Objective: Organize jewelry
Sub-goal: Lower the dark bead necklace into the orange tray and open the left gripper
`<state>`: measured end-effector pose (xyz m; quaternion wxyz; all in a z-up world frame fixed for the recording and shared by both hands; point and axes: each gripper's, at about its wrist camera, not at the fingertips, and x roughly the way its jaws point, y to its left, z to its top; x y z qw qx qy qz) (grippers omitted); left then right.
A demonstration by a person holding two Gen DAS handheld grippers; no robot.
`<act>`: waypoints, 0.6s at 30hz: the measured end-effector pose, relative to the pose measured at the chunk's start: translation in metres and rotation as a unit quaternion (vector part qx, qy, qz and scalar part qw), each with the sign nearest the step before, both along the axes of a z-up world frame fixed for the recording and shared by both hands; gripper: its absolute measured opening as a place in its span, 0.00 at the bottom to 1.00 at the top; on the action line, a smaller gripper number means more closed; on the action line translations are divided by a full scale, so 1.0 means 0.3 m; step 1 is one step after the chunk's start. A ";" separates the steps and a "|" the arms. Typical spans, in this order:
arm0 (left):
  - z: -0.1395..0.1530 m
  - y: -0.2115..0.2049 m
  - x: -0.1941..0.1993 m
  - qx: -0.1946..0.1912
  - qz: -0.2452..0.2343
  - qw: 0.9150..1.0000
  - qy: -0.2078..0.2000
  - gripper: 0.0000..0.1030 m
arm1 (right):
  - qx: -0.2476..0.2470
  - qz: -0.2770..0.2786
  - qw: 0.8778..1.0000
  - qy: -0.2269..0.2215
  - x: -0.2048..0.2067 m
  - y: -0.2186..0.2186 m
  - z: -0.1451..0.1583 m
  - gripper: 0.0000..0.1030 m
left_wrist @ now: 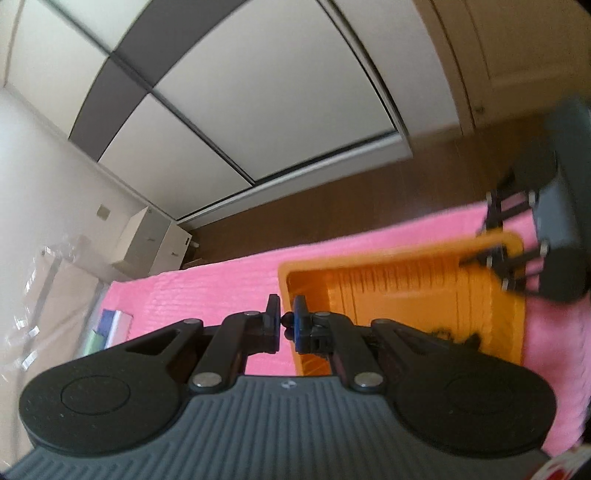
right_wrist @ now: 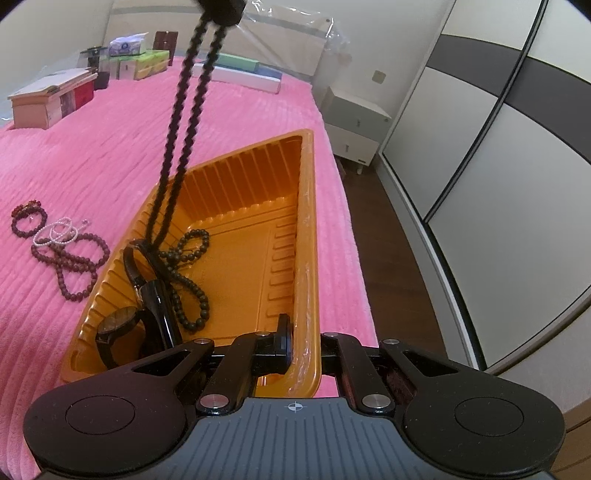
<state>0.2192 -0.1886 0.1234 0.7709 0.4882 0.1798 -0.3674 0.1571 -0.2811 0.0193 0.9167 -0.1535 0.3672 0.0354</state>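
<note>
Already a good part of the jewelry sits in the orange tray (right_wrist: pixel 236 258), judging from the right wrist view. Going left to right from the right gripper (right_wrist: pixel 295 347): far off to its left, on the pink bedspread (right_wrist: pixel 147 122), lie the pieces not yet sorted, namely dark red bead bracelets (right_wrist: pixel 27 218), a small white pearl strand (right_wrist: pixel 57 232) and a longer reddish-brown bead necklace (right_wrist: pixel 70 266), all tangled close together and just beside the tray's left wall.

Next, ahead and slightly left of the right gripper, inside the tray, rest a dark wristwatch (right_wrist: pixel 118 328), a glossy black strap-like piece (right_wrist: pixel 155 295) and a looped string of dark beads (right_wrist: pixel 188 273). A black bead strand (right_wrist: pixel 184 110) hangs down from the left gripper (right_wrist: pixel 221 9), high at the top of that view, its lower end reaching in among the things on the tray floor.

In the left wrist view, the left gripper's jaws stand narrow, pinched on a few dark beads (left_wrist: pixel 287 326) of that strand. The right gripper is shut on the tray's near right rim, one finger inside the wall and the other outside, apparently steadying it.

As a judgement, the task is roughly half done: three pieces are placed, a fourth is being lowered in, and the group on the bedspread is left. Boxes (right_wrist: pixel 51 98) lie far beyond, near the headboard.
</note>
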 end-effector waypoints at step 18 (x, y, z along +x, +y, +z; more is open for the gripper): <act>-0.104 -0.034 0.028 0.026 -0.025 0.998 -0.047 0.06 | -0.001 0.000 1.000 0.000 0.003 -0.002 -0.004 0.05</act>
